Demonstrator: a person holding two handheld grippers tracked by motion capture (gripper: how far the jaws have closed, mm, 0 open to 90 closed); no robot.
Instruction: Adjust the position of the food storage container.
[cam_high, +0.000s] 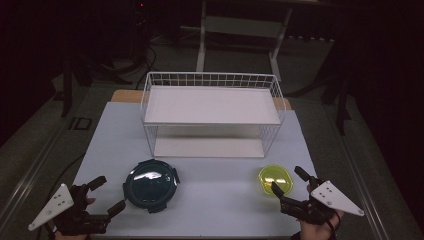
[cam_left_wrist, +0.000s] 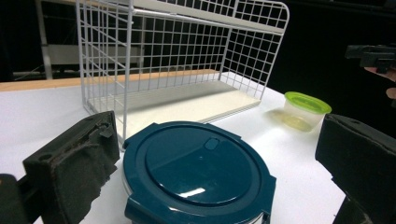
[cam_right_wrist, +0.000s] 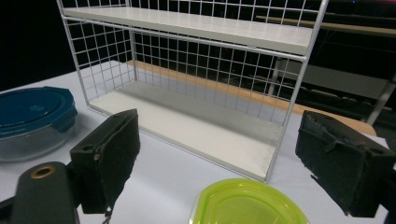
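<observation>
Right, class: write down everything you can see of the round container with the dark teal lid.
The round container has a clear, glass-like bowl under a glossy dark teal plastic lid with clip tabs around its rim and a small oval mark on top. The lid is on, and the container sits upright and level on the white table, in front of the wire rack's left end. The left gripper is open; the container is just ahead, untouched.

I am holding the left claw (cam_high: 107, 194) at the lower left of the high view, its jaws spread wide and pointing toward the upper right. I am keeping the right claw (cam_high: 288, 181) at the lower right, jaws likewise gaping, angled toward the upper left, nothing pinched in either.
</observation>
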